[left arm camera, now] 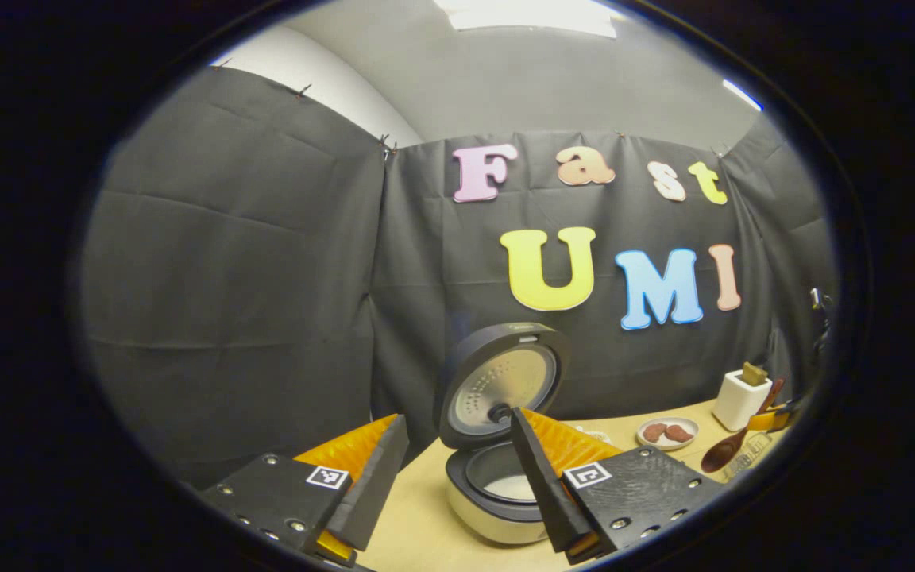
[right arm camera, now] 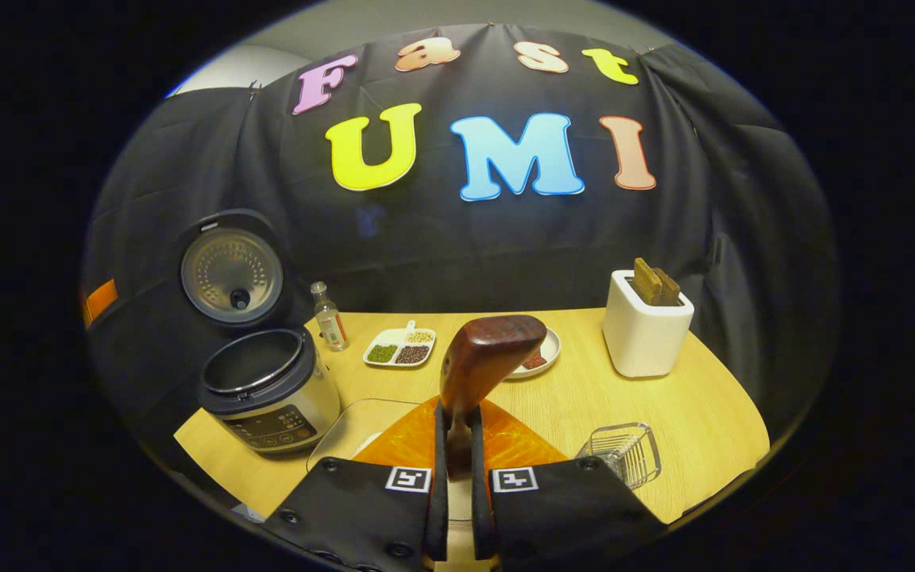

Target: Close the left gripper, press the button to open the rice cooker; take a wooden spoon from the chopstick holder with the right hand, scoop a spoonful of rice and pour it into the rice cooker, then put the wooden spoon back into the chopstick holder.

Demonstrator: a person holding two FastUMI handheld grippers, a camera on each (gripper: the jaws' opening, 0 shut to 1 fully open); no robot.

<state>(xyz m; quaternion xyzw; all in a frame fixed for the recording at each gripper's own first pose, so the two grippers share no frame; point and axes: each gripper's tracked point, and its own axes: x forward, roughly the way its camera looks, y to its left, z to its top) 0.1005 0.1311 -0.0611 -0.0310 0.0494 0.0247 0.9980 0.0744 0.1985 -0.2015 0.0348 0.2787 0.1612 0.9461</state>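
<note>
The right gripper [right arm camera: 457, 469] is clenched on the wooden spoon [right arm camera: 483, 357], both fingers pressing the handle low down, with the bowl of the spoon standing up and forward toward 12 o'clock in the right gripper view. Whether any rice sits in the spoon's bowl cannot be told; only its dark back shows. The left gripper [left arm camera: 457, 477] is released, its fingers spread wide apart with nothing between them, hanging in front of the rice cooker [left arm camera: 497, 492].

The cooker's lid [right arm camera: 231, 274] stands fully up, so the button step looks done. In the right gripper view the cooker sits at about 9 o'clock on the table [right arm camera: 704, 413], and its pot is open to the top. A clear glass dish [right arm camera: 350, 425] lies at roughly 7 o'clock, touching or just beside the cooker's base and partly under the gripper; it seems the likely rice source, though its contents are hard to make out. The wire chopstick holder [right arm camera: 623, 451] stands at about 5 o'clock, near the table's front edge.

Judging by this, the step in hand is scooping or carrying rice. To do it well: keep the grip firm so the handle does not twist, hold the spoon's bowl level while travelling toward 9 o'clock, bring it over the middle of the pot before tipping, and tip slowly, staying clear of the raised lid and the left gripper
</note>
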